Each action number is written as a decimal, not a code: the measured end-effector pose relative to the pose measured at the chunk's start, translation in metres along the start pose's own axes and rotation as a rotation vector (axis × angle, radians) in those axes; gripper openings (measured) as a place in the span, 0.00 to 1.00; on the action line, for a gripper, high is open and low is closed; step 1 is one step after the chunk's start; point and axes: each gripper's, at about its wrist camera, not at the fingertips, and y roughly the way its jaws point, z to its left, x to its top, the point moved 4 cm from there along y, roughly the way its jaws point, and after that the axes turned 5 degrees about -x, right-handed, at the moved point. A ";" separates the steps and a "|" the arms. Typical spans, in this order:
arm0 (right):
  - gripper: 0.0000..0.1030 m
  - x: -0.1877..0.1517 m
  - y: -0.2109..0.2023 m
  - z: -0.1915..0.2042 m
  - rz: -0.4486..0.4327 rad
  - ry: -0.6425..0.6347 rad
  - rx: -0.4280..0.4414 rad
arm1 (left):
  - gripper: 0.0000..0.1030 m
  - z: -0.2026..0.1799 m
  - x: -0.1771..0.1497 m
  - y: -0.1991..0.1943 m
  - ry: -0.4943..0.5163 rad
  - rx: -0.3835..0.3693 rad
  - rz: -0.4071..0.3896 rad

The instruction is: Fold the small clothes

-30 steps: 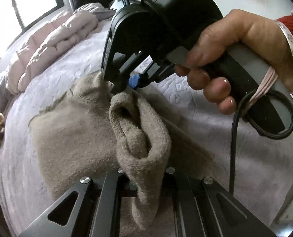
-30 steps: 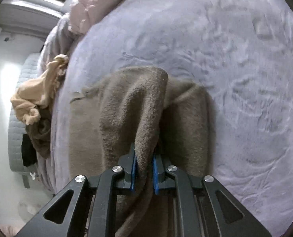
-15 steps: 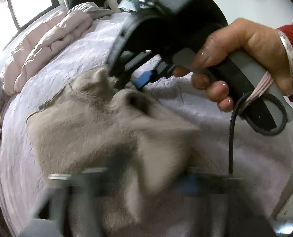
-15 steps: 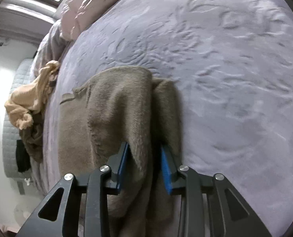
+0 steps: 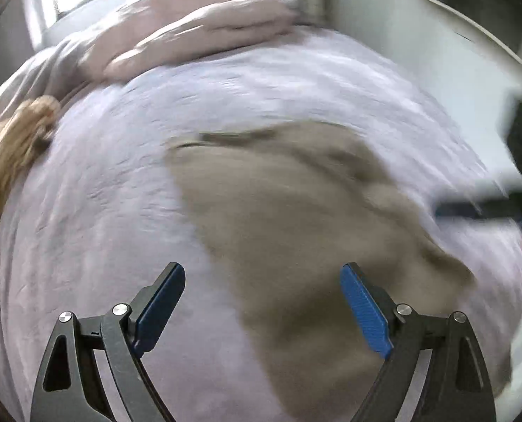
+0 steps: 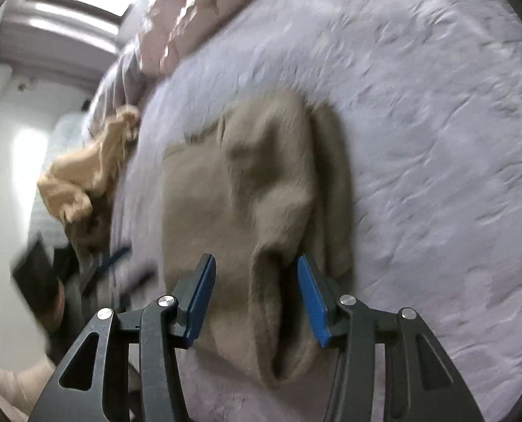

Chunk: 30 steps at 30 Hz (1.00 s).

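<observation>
A: Cloth first. Tan bundle (image 6: 81,179) at far left on the bed edge, not ours. Task piece?

B: Beige fleece garment (image 6: 254,190), lying on the lilac blanket (image 6: 437,140), partly folded, one flap doubled over.

A: Left gripper (image 5: 261,306)?

B: Fingers wide apart, holding nothing, above the garment's near edge.

A: Right gripper (image 6: 257,302)?

B: Fingers apart too, straddling a raised fold, not pinching it.

A: Handling?

B: Looks soft, light, limp; probably sags and clings to the blanket. I'd pinch through both layers at a corner or hem, not mid-panel.
</observation>
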 end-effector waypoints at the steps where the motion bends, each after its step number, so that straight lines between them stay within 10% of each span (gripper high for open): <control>1: 0.42 -0.004 0.008 0.000 0.039 -0.007 -0.048 | 0.87 0.013 0.007 0.010 -0.041 0.007 0.018; 2: 0.15 -0.007 0.017 -0.003 0.071 -0.003 -0.093 | 0.87 0.023 0.012 0.019 -0.087 0.005 0.047; 3: 0.10 -0.009 0.020 -0.003 0.082 0.005 -0.099 | 0.87 0.027 0.012 0.023 -0.111 -0.005 0.063; 13: 0.10 -0.050 0.020 -0.042 0.009 0.121 -0.033 | 0.89 0.038 -0.021 0.042 -0.145 -0.063 0.154; 18: 0.26 -0.053 0.003 -0.037 0.011 0.125 -0.057 | 0.89 0.040 -0.026 0.020 -0.164 -0.119 0.183; 20: 0.60 -0.056 -0.001 -0.034 0.005 0.144 -0.061 | 0.89 0.037 -0.035 0.014 -0.157 -0.165 0.215; 23: 0.60 -0.071 -0.010 -0.035 -0.019 0.233 0.027 | 0.89 0.032 -0.060 0.012 -0.168 -0.234 0.283; 25: 0.52 -0.078 -0.006 -0.038 -0.013 0.296 0.080 | 0.85 0.031 -0.076 0.016 -0.207 -0.248 0.317; 27: 0.18 -0.081 0.001 -0.042 -0.001 0.337 0.085 | 0.57 0.032 -0.086 0.022 -0.275 -0.287 0.349; 30: 0.13 -0.084 0.010 -0.047 0.000 0.324 0.024 | 0.47 0.033 -0.093 0.026 -0.338 -0.297 0.339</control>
